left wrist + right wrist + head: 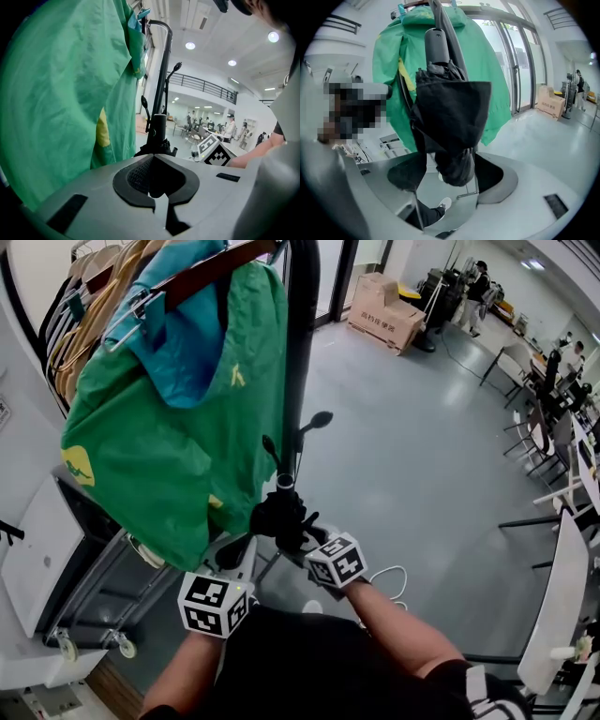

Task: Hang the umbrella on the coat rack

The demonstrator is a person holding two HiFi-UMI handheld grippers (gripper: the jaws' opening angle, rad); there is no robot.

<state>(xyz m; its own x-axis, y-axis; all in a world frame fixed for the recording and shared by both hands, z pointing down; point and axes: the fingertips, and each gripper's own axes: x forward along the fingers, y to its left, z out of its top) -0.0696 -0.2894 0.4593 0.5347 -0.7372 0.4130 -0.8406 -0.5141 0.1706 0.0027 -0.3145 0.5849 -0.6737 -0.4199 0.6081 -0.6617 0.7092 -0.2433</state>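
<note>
The folded black umbrella [279,514] hangs handle-up against the black coat rack pole [302,334], below a small hook [317,420]. In the right gripper view its canopy [452,112] droops between the jaws of my right gripper [452,176]. Those jaws stand wide and do not press on it. My left gripper [152,159] is shut, its tips just below the umbrella's grey handle [158,125] with nothing seen pinched. In the head view the right gripper [314,538] sits right of the umbrella and the left gripper [246,554] lower left.
A green jacket [178,427] on a hanger fills the rack's left side, close to the umbrella. Wooden hangers [89,315] hang behind it. A wheeled cart [94,615] stands at left, a white cable [392,576] lies on the floor, and desks [562,596] line the right.
</note>
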